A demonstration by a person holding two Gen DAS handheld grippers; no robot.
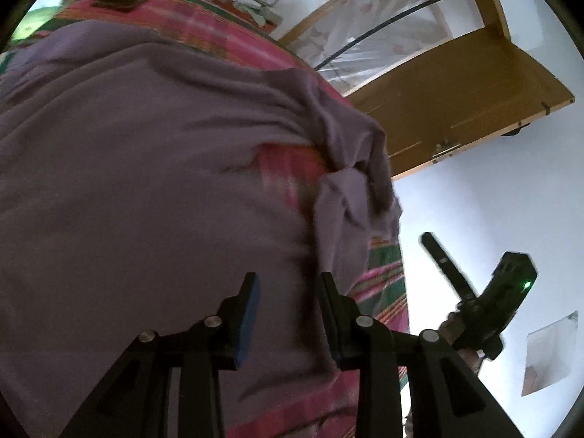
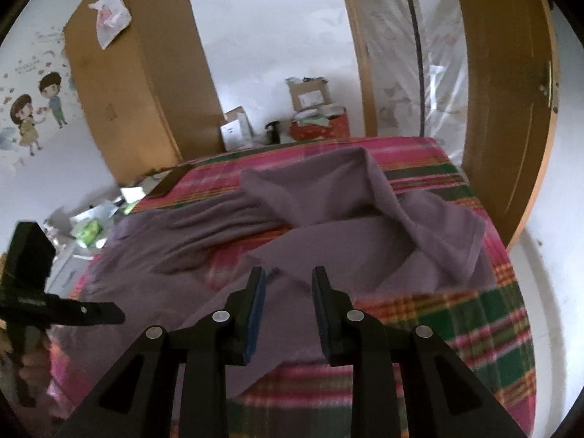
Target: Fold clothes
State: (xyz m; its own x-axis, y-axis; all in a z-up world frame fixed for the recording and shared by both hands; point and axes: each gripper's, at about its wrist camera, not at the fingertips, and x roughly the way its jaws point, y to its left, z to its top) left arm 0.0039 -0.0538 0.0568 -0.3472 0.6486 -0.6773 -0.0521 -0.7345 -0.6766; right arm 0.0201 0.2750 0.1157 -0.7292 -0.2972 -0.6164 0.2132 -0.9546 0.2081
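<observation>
Left wrist: left gripper [image 1: 290,284] fingers apart, nothing between, hovering over purple garment [image 1: 146,168] spread on plaid bedsheet [image 1: 383,277]; garment sleeve bunched at sheet's far edge; right gripper [image 1: 438,255] off sheet's edge, over floor.

Right wrist: right gripper [image 2: 288,279] fingers apart, empty, above garment [image 2: 328,226] near corner; garment crumpled mid-sheet [image 2: 474,321]; phone [image 2: 171,180] at sheet's far-left corner.

**Stuff lying around the room**

Bed's got a pink-and-green plaid blanket [image 2: 456,314]. A dark phone [image 2: 171,181] sits near its far corner. Against the white wall: a few cardboard boxes [image 2: 308,93], a red box [image 2: 318,127], and a tall wooden wardrobe [image 2: 135,84]. Cartoon kid stickers [image 2: 34,116] on the wall, wooden door [image 1: 463,109] standing open.
</observation>
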